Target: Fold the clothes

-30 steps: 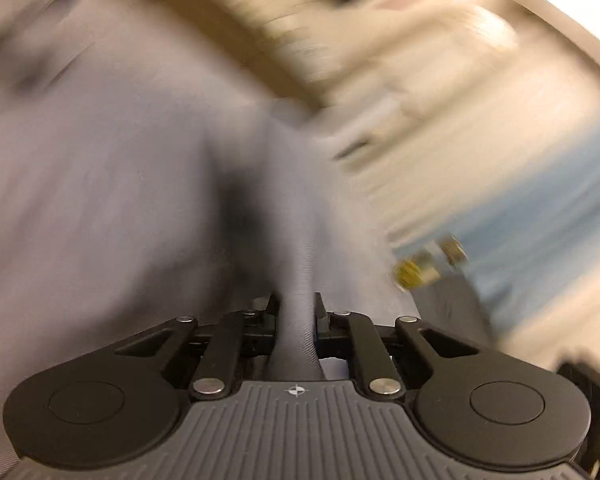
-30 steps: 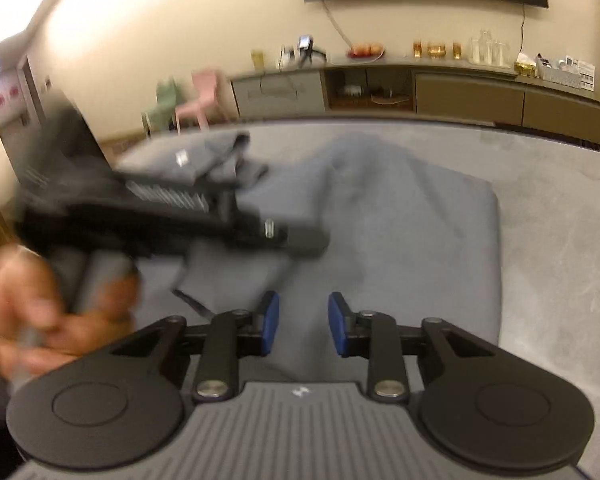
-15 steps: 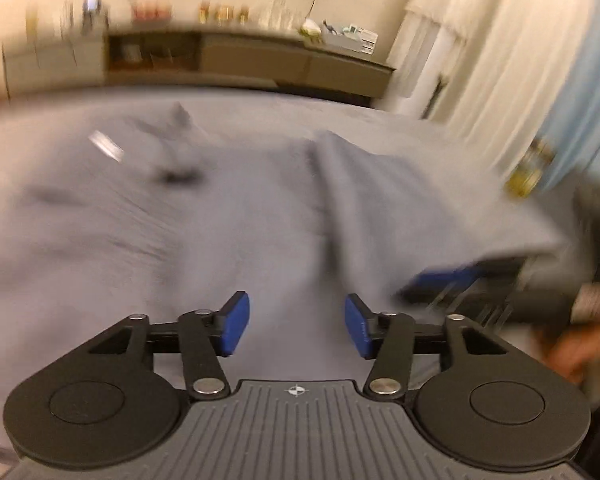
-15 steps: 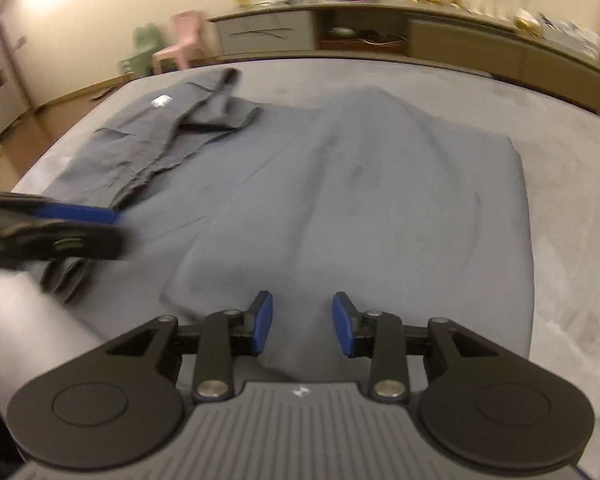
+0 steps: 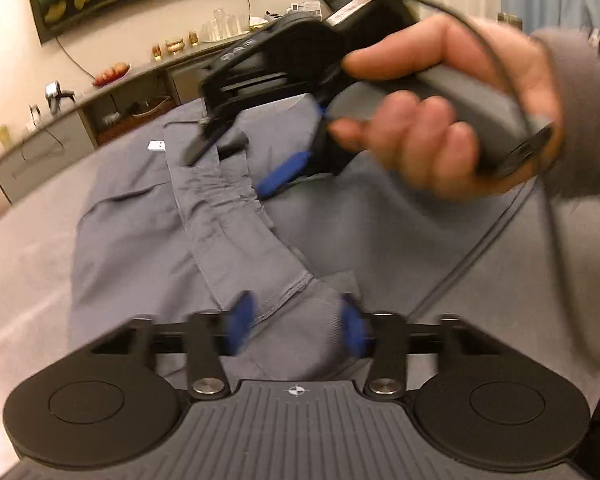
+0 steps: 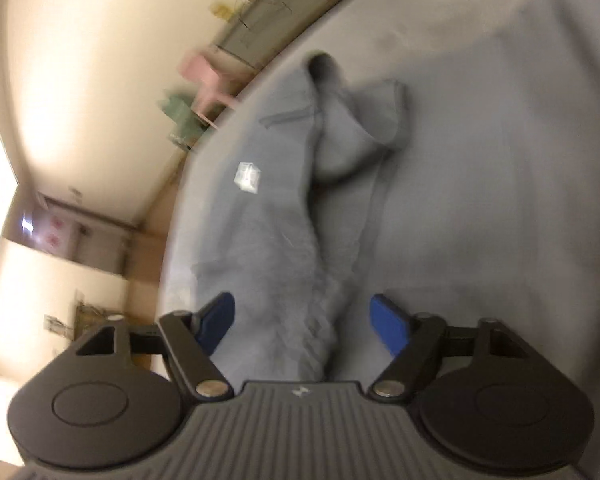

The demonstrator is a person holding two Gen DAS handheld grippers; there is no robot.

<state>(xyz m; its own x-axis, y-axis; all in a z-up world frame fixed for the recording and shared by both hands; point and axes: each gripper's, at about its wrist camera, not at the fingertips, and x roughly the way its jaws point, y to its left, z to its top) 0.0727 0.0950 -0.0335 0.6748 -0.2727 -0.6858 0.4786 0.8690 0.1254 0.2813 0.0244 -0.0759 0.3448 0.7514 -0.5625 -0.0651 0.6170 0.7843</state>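
A grey shirt lies spread on the grey table, with a folded strip running up its middle. My left gripper hangs low over the near end of that strip. Its jaws are closing, with a hump of cloth between the blurred pads, which stand apart. A person's hand holds my right gripper above the shirt's far part. In the right wrist view that gripper is rolled and its jaws are opening wide. They straddle a ridge of the shirt near a white label without touching it.
A long sideboard with glasses and a fruit plate stands by the far wall. A pink chair and a green chair stand beyond the table edge. A black cable trails from the right gripper over the table.
My left gripper let go of the cloth it pinched, opened and moved to the strip's near end. My right gripper rolled, widened its jaws and swung over to the label side.
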